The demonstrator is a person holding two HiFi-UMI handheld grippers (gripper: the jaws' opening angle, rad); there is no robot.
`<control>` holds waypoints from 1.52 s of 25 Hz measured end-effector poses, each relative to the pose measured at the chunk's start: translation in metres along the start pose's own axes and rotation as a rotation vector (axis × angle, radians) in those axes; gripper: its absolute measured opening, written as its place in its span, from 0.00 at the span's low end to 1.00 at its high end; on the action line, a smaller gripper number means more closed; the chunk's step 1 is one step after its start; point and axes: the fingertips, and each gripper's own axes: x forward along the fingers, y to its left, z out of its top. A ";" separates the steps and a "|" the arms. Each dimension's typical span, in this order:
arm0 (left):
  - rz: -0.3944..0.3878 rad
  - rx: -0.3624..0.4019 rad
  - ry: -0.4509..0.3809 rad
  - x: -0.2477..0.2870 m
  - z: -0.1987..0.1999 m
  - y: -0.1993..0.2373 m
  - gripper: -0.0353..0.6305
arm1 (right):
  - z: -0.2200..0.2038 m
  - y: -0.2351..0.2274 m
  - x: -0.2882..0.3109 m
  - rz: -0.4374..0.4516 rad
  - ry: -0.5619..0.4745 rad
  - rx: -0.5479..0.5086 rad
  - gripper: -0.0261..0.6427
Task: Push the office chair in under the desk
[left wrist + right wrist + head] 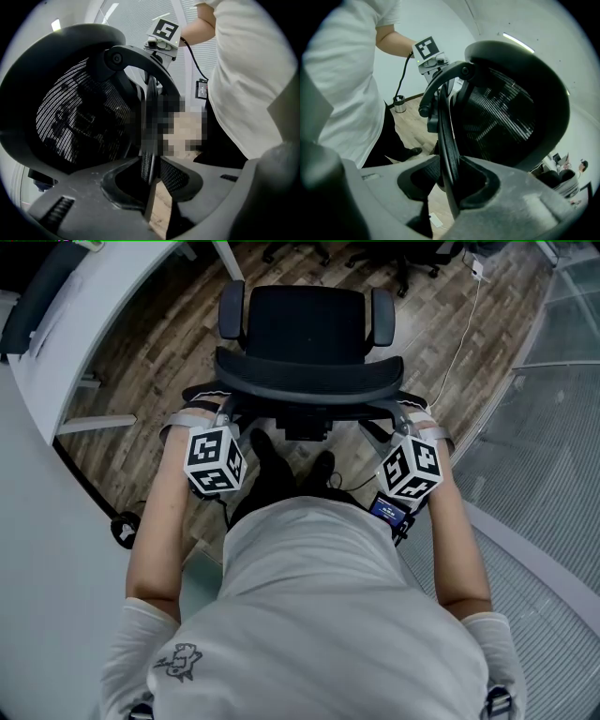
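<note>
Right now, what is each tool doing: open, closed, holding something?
The left tool is closed on one side edge of the chair backrest.
The right tool is closed on the opposite side edge of the chair backrest.

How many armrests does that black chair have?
2: one dark grey padded armrest left of the black office chair's seat in the head view, the other right of it.

Head view: above and behind the black mesh-backed office chair [298, 329], looking steeply down on its backrest [309, 382].
Left gripper view: close against the backrest's left edge, facing right.
Right gripper view: mirrored at the right edge, facing left.
Shared by all views: the backrest.
</note>
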 end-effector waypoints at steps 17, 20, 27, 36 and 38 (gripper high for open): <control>0.063 -0.123 0.051 -0.028 -0.060 -0.008 0.22 | 0.058 -0.004 0.037 0.068 -0.052 -0.114 0.23; 0.079 -0.150 0.066 -0.030 -0.064 -0.011 0.22 | 0.062 -0.006 0.041 0.082 -0.070 -0.144 0.23; 0.112 -0.217 0.089 -0.043 -0.097 -0.011 0.22 | 0.098 -0.014 0.061 0.116 -0.087 -0.204 0.23; 0.127 -0.291 0.117 -0.054 -0.137 -0.001 0.23 | 0.134 -0.025 0.092 0.168 -0.118 -0.276 0.23; 0.132 -0.297 0.116 -0.056 -0.143 -0.001 0.23 | 0.141 -0.026 0.096 0.181 -0.117 -0.290 0.22</control>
